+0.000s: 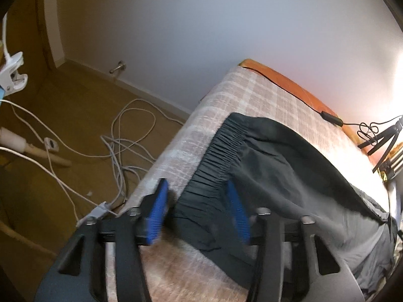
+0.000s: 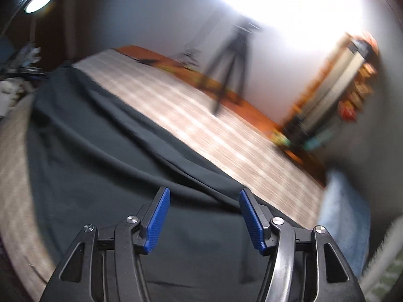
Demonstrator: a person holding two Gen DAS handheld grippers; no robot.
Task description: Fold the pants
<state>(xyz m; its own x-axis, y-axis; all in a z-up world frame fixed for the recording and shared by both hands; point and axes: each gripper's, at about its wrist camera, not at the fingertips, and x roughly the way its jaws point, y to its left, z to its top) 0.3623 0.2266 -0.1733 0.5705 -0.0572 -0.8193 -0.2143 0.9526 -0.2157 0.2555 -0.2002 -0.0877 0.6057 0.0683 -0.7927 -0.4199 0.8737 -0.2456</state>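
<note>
Left wrist view: left claw (image 1: 199, 210), jaws apart, blue pads on either side of the near corner of the waistband (image 1: 221, 156). No cloth clamped; whether a pad touches the fabric cannot be told, as this part is blurred.

Item: pants (image 1: 289, 166), dark grey, elastic gathered waistband. Location: on the bed (image 1: 264, 95), over a beige checked cover, lying lengthwise toward the right of this view. Waistband end sits near the bed's edge; the rest runs away to the right.

Right wrist view: right claw (image 2: 204, 217), jaws apart, nothing between them, poised above the dark cloth of the pants (image 2: 95, 156). Long soft creases run along the fabric. View is motion-blurred.

Surroundings: tangled white cables (image 1: 121, 146) on the floor beside the bed; black cable with adapter (image 1: 330, 119) along the far wooden bed edge; tripod (image 2: 231, 65) beyond the bed; pale blue cloth (image 2: 345, 214) at the right margin.

Progress, as judged:
- Pants are spread out more or less flat. One raised ridge along the fabric may be a lengthwise fold, leg over leg, but this cannot be confirmed.
- No crosswise fold is visible; waistband lies exposed.
- Remaining: grip waistband and leg ends, bring one end over the other, possibly fold again, and smooth the creases.
- Estimate: early stage.
</note>
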